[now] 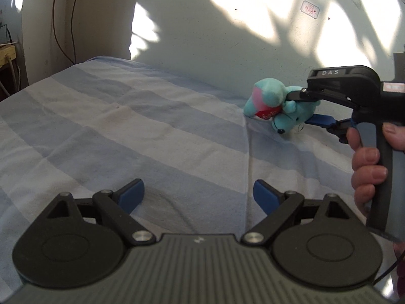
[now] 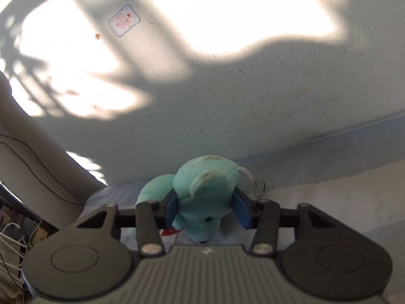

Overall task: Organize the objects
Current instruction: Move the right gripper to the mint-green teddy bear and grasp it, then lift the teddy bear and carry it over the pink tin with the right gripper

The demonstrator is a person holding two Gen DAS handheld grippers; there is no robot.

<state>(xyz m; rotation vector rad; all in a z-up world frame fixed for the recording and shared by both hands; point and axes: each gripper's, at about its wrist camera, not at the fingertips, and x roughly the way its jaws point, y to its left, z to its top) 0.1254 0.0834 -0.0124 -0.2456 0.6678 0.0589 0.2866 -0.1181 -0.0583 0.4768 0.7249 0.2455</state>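
Note:
A small teal plush bear (image 1: 276,109) with a pink patch and a red heart lies on the blue-and-white striped bedsheet (image 1: 126,131) close to the wall. My right gripper (image 1: 302,107) comes in from the right and is shut on the bear's head. In the right wrist view the bear (image 2: 205,197) sits between the blue pads (image 2: 171,206), which press on both sides of its head. My left gripper (image 1: 198,196) is open and empty, low over the sheet near the front, well apart from the bear.
A pale wall (image 1: 227,38) with sun patches and a small sticker (image 1: 309,8) stands right behind the bed. Cables (image 1: 63,20) run down a cream corner at the left. A wooden stand (image 1: 6,53) sits past the bed's left edge.

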